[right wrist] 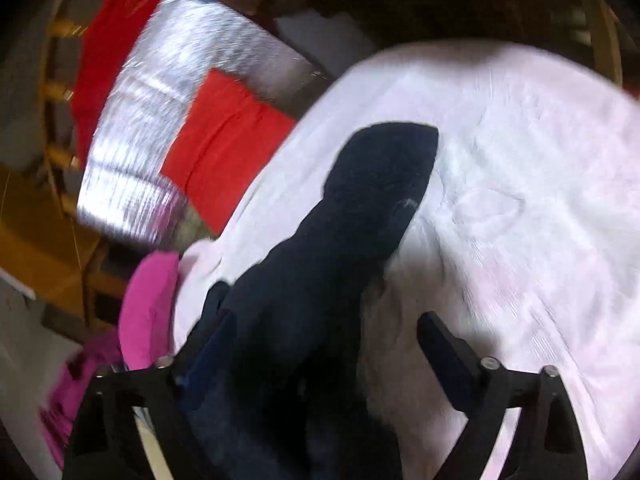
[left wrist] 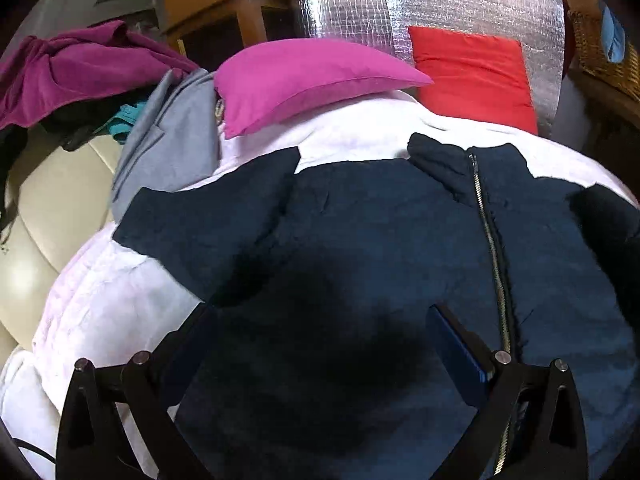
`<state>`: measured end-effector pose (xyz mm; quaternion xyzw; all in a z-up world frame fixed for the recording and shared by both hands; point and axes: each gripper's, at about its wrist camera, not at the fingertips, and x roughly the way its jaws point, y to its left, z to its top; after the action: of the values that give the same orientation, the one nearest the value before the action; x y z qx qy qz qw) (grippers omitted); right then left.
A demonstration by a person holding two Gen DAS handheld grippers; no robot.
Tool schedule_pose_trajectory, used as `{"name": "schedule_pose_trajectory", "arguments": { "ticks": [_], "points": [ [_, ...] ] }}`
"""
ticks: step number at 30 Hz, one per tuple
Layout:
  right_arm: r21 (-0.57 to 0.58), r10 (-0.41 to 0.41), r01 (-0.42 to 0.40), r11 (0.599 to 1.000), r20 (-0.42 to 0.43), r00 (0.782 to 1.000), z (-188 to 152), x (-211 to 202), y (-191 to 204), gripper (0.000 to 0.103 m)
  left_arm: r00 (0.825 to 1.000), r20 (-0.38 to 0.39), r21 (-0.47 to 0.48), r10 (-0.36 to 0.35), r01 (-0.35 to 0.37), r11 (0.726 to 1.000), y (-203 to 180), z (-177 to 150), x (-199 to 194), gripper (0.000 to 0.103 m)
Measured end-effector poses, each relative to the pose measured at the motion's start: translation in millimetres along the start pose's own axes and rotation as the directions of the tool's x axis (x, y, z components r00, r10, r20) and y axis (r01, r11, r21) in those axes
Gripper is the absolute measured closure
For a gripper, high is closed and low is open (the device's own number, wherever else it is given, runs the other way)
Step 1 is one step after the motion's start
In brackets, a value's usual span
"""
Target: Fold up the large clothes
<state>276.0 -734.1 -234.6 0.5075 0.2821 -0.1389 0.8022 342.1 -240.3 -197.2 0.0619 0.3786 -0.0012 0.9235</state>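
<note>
Left wrist view: white quilted bedcover (left wrist: 120,304), largest item, spread as the work surface. On it, a navy fleece jacket (left wrist: 360,240) lying flat, front side up, collar toward the far edge, one sleeve (left wrist: 208,216) spread out to the left; metal zipper (left wrist: 490,240) running down its front, closed as far as visible. Behind the bedcover, a silver foil panel (left wrist: 460,4), upright. Magenta pillow (left wrist: 304,76) at the far edge of the bedcover; red cushion (left wrist: 476,76) just beside it, leaning on the foil. Grey garment (left wrist: 172,140) draped off the left edge; purple garment (left wrist: 76,68) heaped beyond that. Left gripper (left wrist: 320,340): fingers wide apart, poised over the jacket body, nothing between them.

Right wrist view (blurred): the same bedcover (right wrist: 520,200), foil panel (right wrist: 160,120), red cushion (right wrist: 228,152), magenta pillow (right wrist: 148,320). The jacket's other sleeve (right wrist: 360,208) lies stretched out across the bedcover, cuff at the far end. Right gripper (right wrist: 320,344): fingers spread apart, the sleeve passing between them near the left finger (right wrist: 208,348), not clamped.
</note>
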Motion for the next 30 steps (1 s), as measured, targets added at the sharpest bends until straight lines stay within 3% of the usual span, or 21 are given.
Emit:
{"name": "schedule_pose_trajectory", "arguments": {
  "ticks": [2, 5, 8, 9, 10, 13, 15, 17, 20, 23, 26, 29, 30],
  "points": [
    [0.046, 0.018, -0.018, 0.999, -0.011, 1.000, 10.6, 19.6, -10.6, 0.016, 1.000, -0.015, -0.010, -0.001, 0.000, 1.000, -1.8, 3.8, 3.3, 0.000],
    [0.087, 0.059, -0.057, 0.995, -0.026, 0.998, 15.6, 42.1, -17.9, 0.029, 0.999, -0.036, 0.010, -0.010, 0.010, 1.000, -8.3, 8.7, 11.2, 0.000],
    [0.124, 0.107, -0.105, 0.987, -0.012, 0.994, 18.3, 63.2, -22.3, 0.053, 0.999, -0.033, 0.019, -0.011, 0.012, 1.000, -11.7, 11.5, 12.8, 0.000],
    [0.117, 0.118, -0.118, 0.986, 0.004, 0.993, 21.3, 64.2, -21.0, 0.068, 0.999, -0.032, 0.021, -0.007, 0.008, 1.000, -11.6, 12.4, 12.8, 0.000],
    [0.097, 0.112, -0.115, 0.989, 0.028, 0.993, 21.0, 64.2, -16.8, 0.076, 0.999, -0.033, 0.020, -0.008, 0.009, 1.000, -11.0, 14.0, 13.3, 0.000],
    [-0.032, 0.112, -0.109, 0.993, 0.110, 0.988, 16.4, 46.2, 16.9, 0.086, 0.999, -0.033, -0.003, -0.019, 0.019, 1.000, -3.4, 20.3, 11.2, 0.000],
    [-0.169, 0.172, -0.144, 0.975, 0.161, 0.972, 5.2, 20.7, 56.8, 0.088, 0.999, -0.034, -0.030, -0.013, 0.012, 0.999, 6.6, 26.3, 8.0, 0.000],
    [-0.282, 0.239, -0.189, 0.940, 0.155, 0.958, -11.2, 3.3, 95.5, 0.088, 1.000, -0.028, -0.054, -0.012, 0.011, 0.999, 18.4, 31.5, 3.7, 0.000],
    [-0.382, 0.334, -0.280, 0.881, 0.082, 0.939, -46.1, -11.0, 143.5, 0.088, 0.999, -0.014, -0.075, 0.032, -0.033, 0.997, 43.8, 39.4, -5.2, 0.000],
    [-0.430, 0.373, -0.350, 0.832, -0.033, 0.927, -88.4, -4.4, 177.9, 0.088, 0.997, 0.003, -0.113, 0.080, -0.080, 0.990, 70.4, 42.6, -13.5, 0.000],
    [-0.430, 0.358, -0.400, 0.809, -0.178, 0.916, -138.2, 25.1, 202.5, 0.088, 0.996, -0.013, -0.188, 0.083, -0.084, 0.979, 101.2, 40.1, -18.7, 0.000],
    [-0.421, 0.269, -0.381, 0.823, -0.302, 0.915, -191.2, 62.2, 210.8, 0.079, 0.996, -0.027, -0.224, 0.085, -0.089, 0.971, 122.4, 32.5, -20.7, 0.000],
    [-0.391, 0.242, -0.378, 0.840, -0.354, 0.903, -205.5, 75.9, 209.6, 0.059, 0.996, -0.026, -0.222, 0.090, -0.093, 0.971, 125.0, 31.0, -20.7, 0.000]
  ]
}}
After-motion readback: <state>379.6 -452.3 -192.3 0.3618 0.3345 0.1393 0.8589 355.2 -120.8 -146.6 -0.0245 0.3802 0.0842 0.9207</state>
